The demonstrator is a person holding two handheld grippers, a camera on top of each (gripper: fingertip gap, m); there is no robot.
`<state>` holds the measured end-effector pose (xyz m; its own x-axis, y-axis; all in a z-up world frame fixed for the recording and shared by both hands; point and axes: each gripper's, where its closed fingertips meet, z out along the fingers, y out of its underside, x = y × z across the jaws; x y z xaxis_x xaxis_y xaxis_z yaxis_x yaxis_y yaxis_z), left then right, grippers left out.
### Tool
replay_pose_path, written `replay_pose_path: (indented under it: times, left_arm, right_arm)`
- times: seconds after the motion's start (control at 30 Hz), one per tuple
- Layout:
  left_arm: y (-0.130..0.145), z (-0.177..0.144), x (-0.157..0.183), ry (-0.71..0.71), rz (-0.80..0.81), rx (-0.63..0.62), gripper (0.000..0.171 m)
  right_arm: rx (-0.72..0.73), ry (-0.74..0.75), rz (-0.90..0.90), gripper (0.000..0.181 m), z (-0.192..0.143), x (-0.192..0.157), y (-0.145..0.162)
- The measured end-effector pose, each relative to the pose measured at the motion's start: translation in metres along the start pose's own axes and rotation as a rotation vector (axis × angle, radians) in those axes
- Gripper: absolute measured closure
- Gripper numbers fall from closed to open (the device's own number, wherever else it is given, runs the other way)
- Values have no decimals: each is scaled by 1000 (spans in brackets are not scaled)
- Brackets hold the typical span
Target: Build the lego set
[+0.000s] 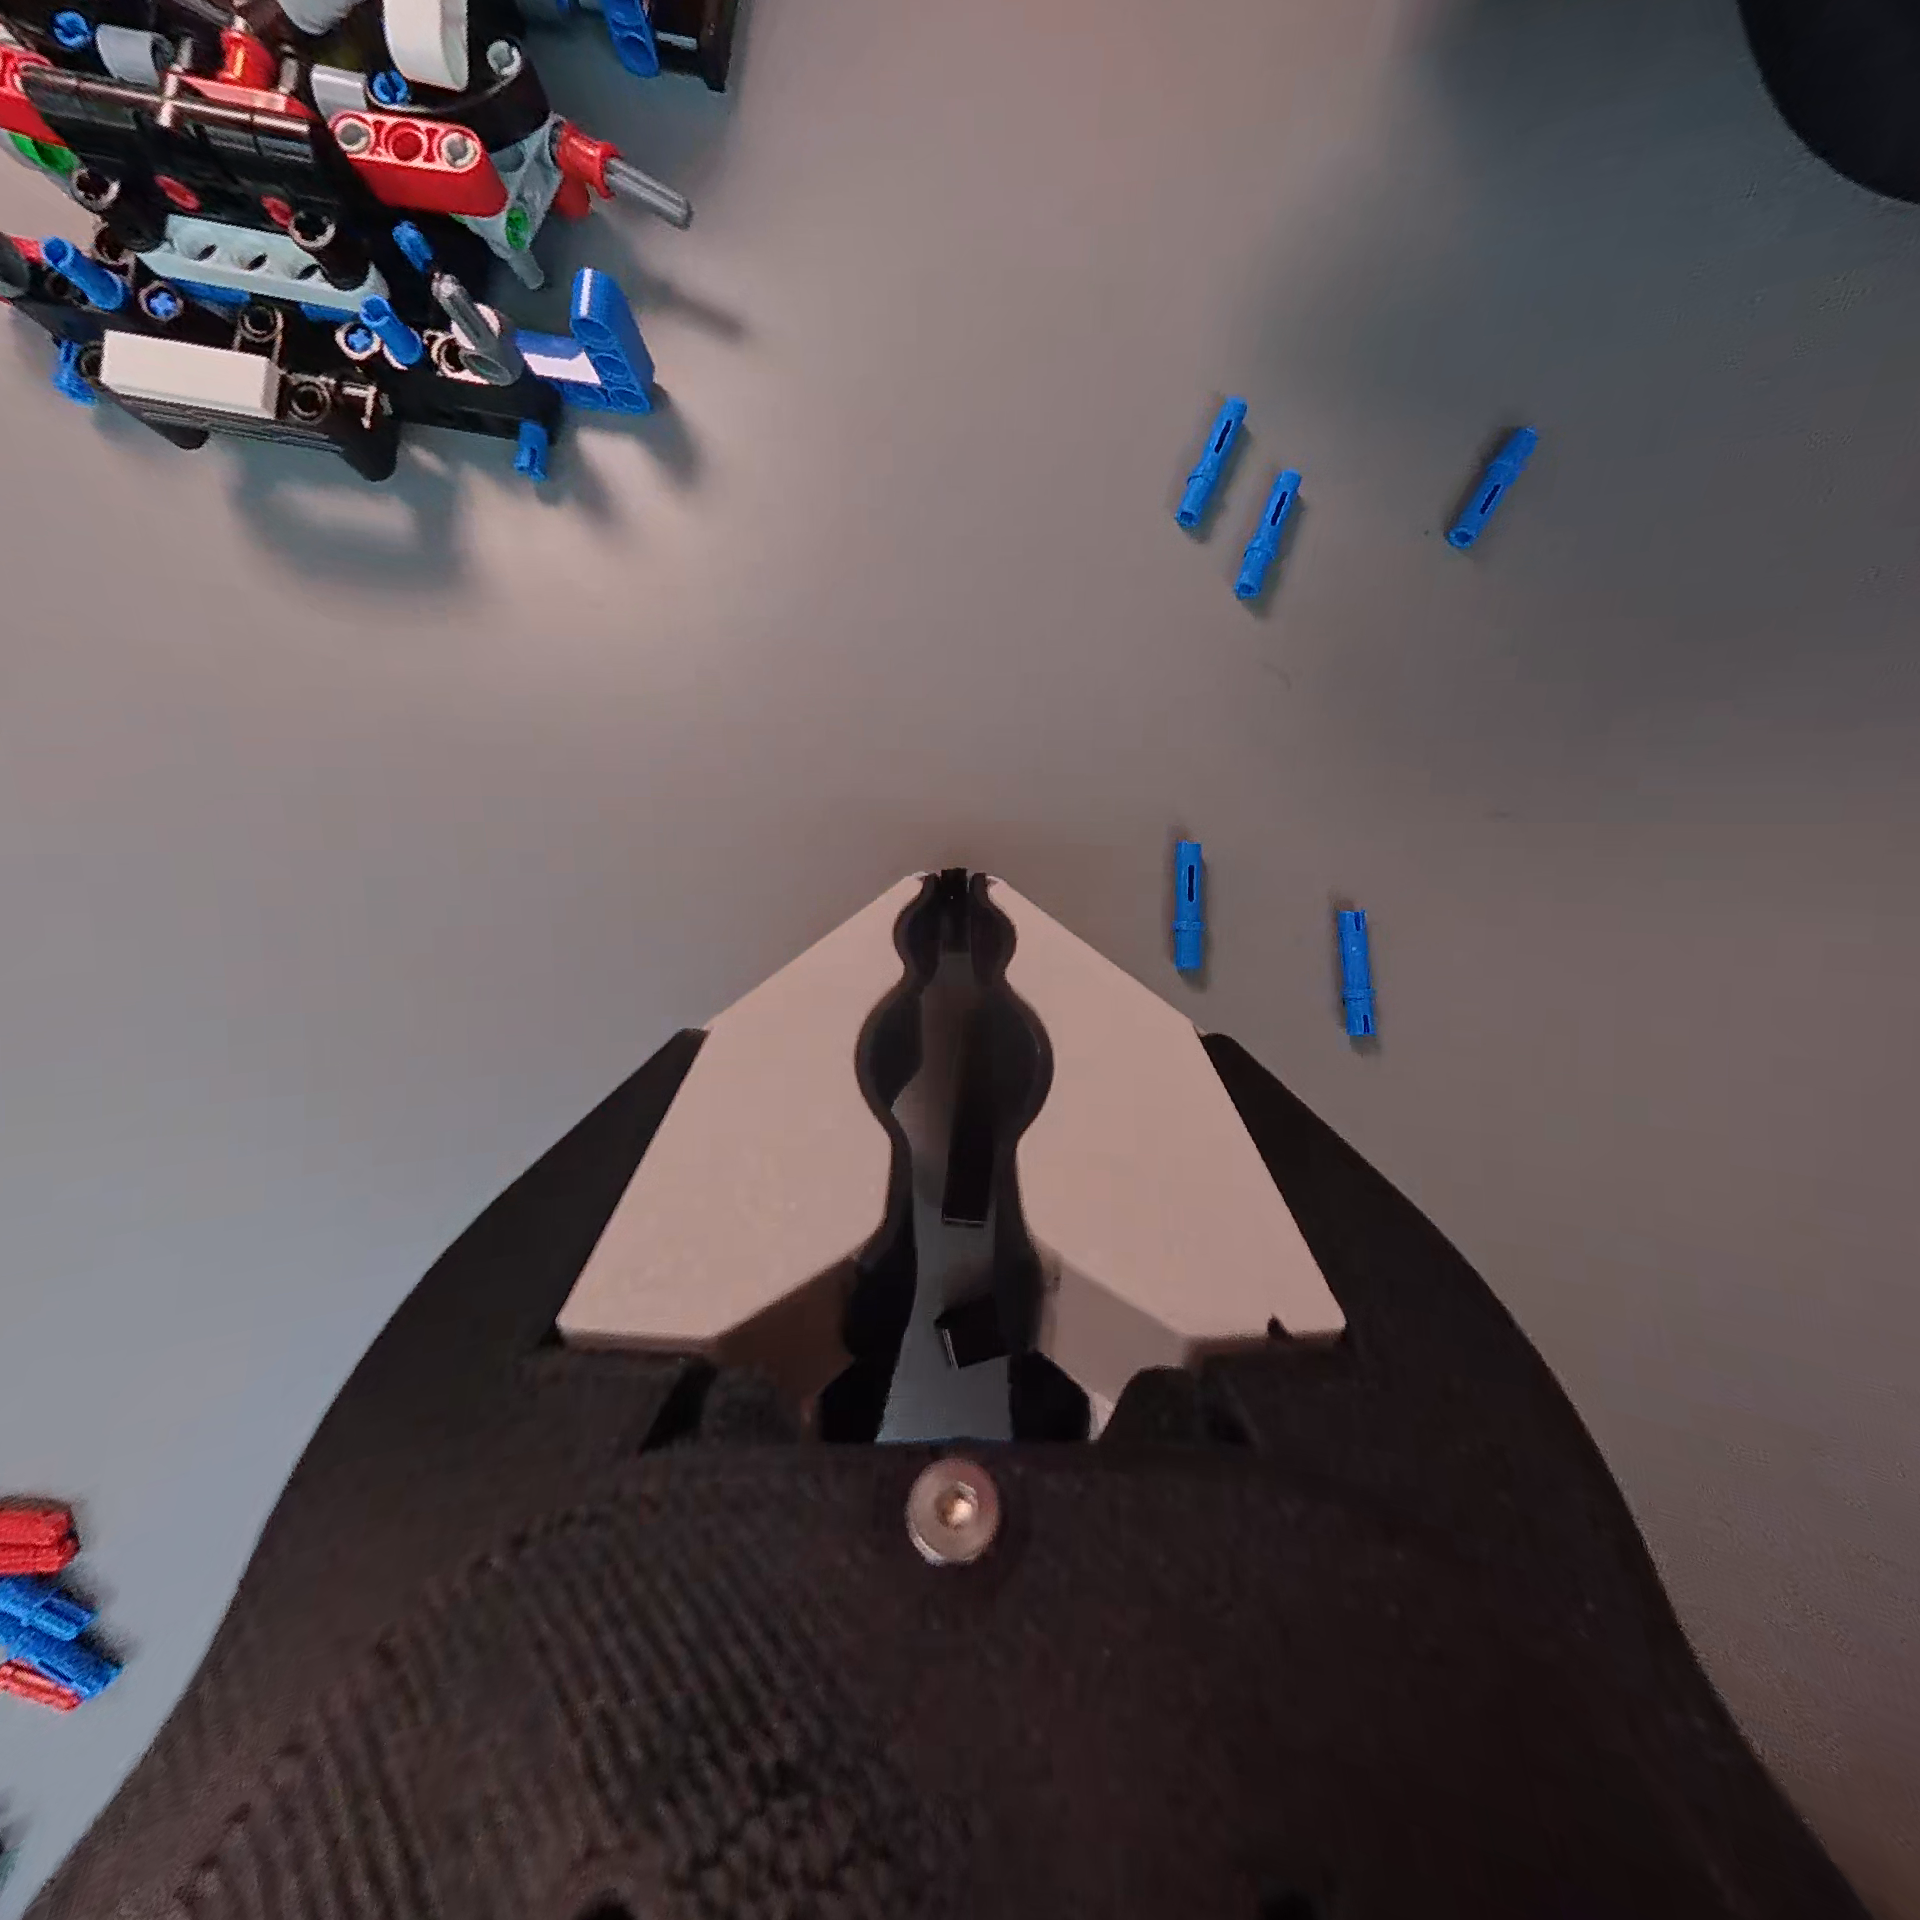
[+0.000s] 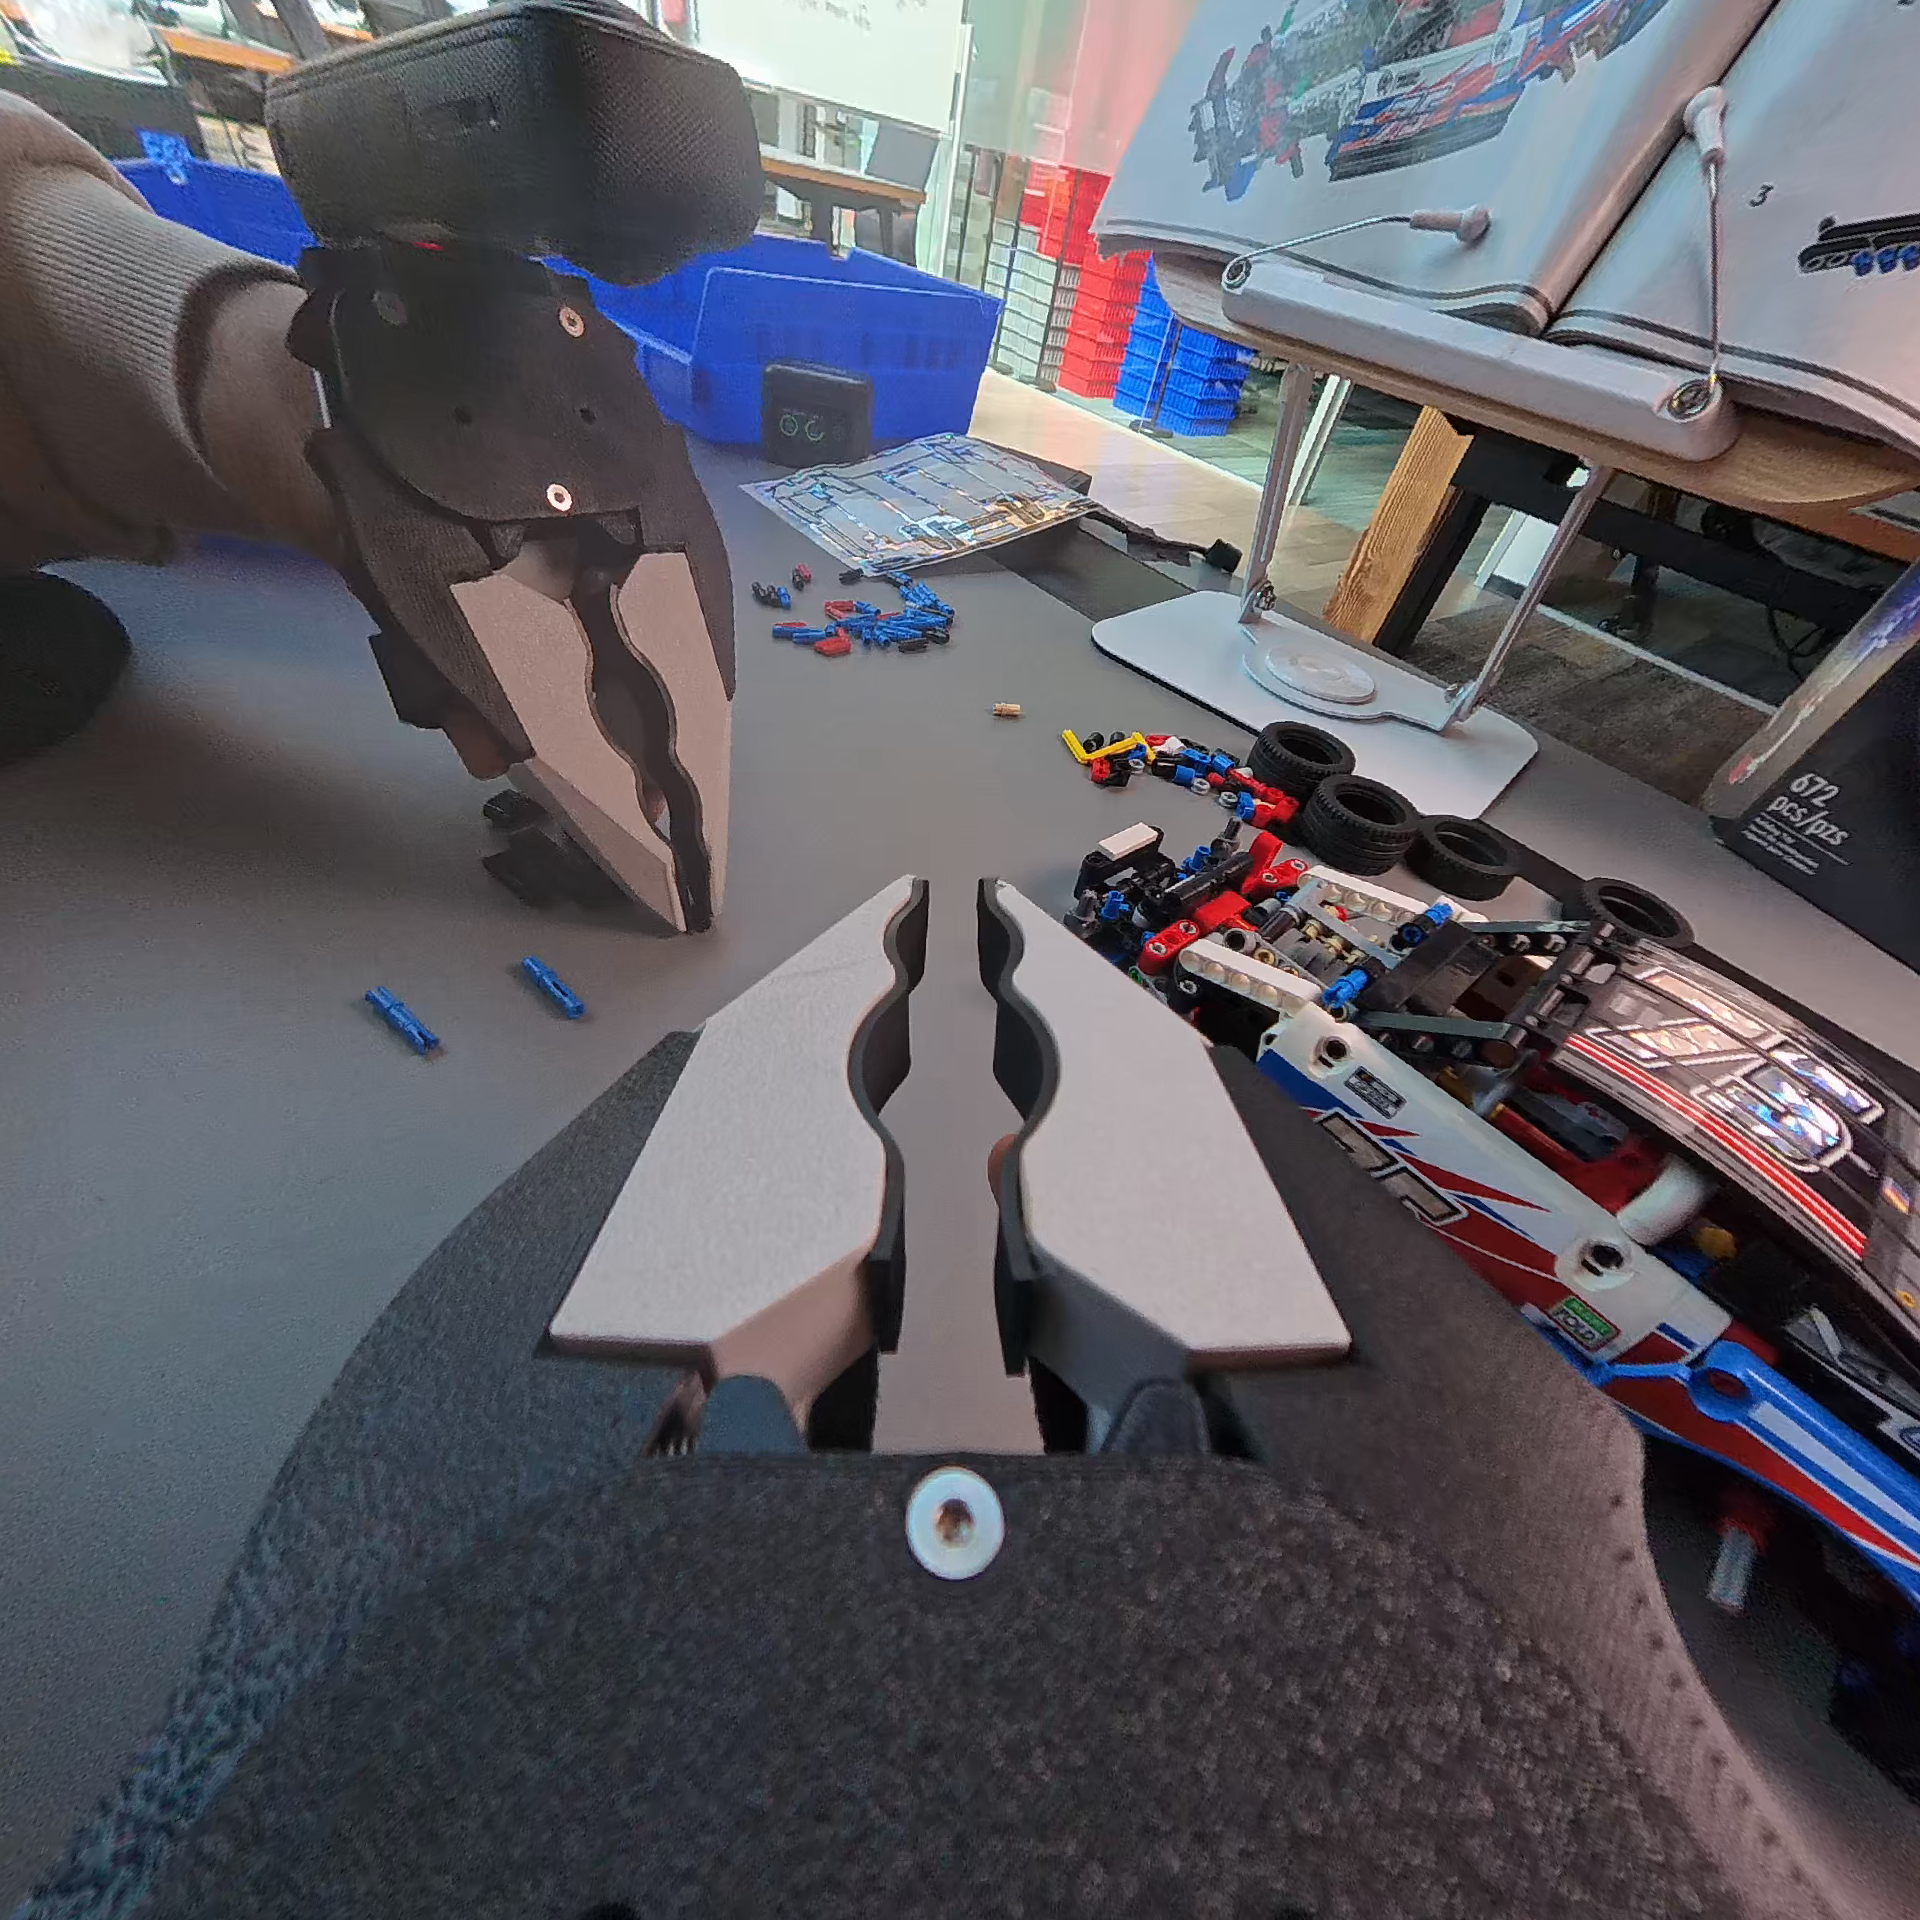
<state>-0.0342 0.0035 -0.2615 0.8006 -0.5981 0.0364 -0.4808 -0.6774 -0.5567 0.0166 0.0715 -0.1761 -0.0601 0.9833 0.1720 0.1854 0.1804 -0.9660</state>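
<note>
Left wrist view: left gripper [image 1: 951,883] pinches a black piece [image 1: 952,896] near blue pins [image 1: 1189,904]; right gripper [image 2: 953,896] spread.

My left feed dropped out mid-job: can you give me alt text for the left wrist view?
The left gripper points down at the grey table, its fingers closed on a small black piece. Five loose blue pins lie to its right, and the part-built lego model sits at upper left.

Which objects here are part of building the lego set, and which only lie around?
Belong to the job:
- partly built car
- loose blue pins
- four tyres
- small parts pile
- open instruction book on its stand
- left gripper, jaws closed on a small black piece
- right gripper, jaws apart

Just lying about:
- blue bins
- small black device
</note>
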Motion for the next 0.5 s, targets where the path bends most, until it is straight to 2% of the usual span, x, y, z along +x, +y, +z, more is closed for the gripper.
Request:
replay_pose_path:
  times: [0.07,0.13,0.3,0.4,0.5]
  left_arm:
    - [-2,-2,1,-2,-7,14,158]
    - [-11,-11,-4,-45,-33,87,147]
    - [-35,-61,-16,-207,-204,438,138]
    - [-25,-85,-23,-323,-318,595,138]
    - [-2,-94,-31,-418,-417,696,139]
  right_arm:
    - [-3,-6,2,174,1,-1,1]
    - [-12,-12,-7,174,4,-2,1]
    - [-130,-88,-87,170,32,14,-16]
    - [-200,-110,-256,171,65,39,-35]
    - [-357,-220,-343,171,110,59,-27]
